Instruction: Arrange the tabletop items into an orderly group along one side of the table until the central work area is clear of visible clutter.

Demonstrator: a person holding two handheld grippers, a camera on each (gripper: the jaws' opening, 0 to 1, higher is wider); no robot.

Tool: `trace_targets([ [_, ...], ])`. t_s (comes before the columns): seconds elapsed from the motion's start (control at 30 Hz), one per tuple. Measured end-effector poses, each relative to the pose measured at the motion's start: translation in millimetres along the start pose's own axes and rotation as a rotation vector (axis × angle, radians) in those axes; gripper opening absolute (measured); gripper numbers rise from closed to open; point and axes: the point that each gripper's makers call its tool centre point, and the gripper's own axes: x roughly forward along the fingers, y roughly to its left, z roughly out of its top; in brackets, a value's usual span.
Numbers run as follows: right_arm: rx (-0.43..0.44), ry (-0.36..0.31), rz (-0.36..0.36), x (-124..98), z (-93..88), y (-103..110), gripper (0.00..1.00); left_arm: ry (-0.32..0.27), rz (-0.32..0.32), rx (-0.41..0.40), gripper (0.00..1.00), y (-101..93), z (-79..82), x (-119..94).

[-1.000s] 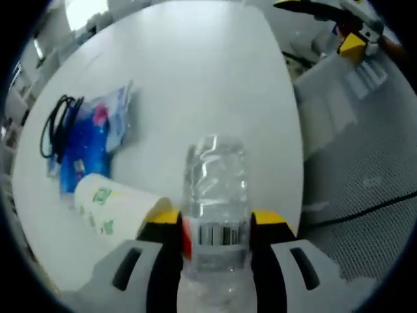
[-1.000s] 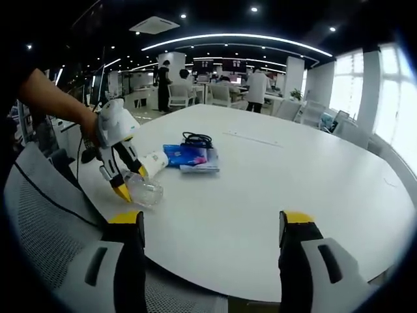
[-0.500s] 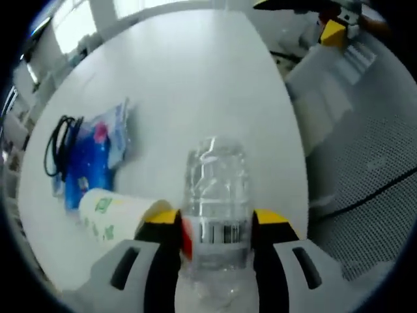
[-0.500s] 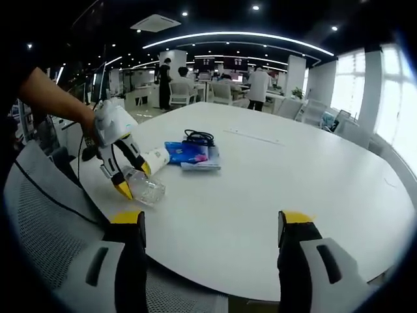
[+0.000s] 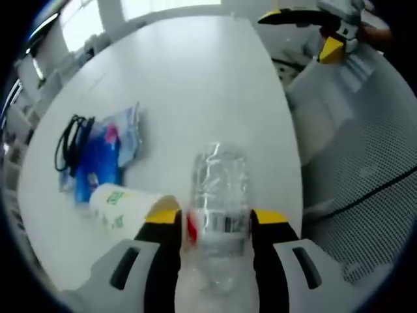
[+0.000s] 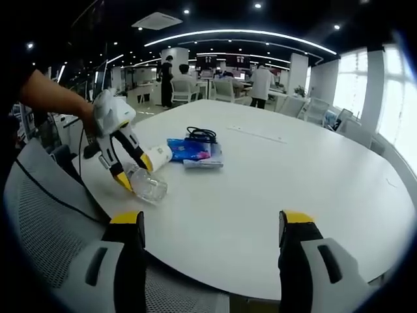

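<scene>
Gripping the clear bottle [image 5: 218, 215] between its jaws, the left gripper [image 5: 208, 222] looks mid-placement beside the paper cup [image 5: 124, 205]; next, release. The right gripper [image 6: 208, 225] hangs wide, holding nothing.

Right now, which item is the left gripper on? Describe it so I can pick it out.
On the white round table, look to the near edge beside the mesh chair, where the left gripper has its jaws closed on a clear plastic bottle. It lies on its side next to a white paper cup; unlike the cup and blue packets, it is see-through.
</scene>
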Motion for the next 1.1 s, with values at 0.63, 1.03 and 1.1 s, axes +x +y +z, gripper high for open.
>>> trace_targets([
  [0.63,-0.045,0.016,0.066,4.5,1.3,9.5,0.98,-0.099,0.114,-0.149,0.52,11.3,4.7,-34.0],
  [1.03,-0.159,0.005,0.134,20.8,21.6,12.8,1.00,-0.206,0.208,-0.257,0.64,18.3,8.7,-62.1],
  [1.1,-0.172,0.008,0.149,23.6,23.7,15.0,1.00,-0.218,0.222,-0.274,0.67,18.5,7.7,-66.7],
])
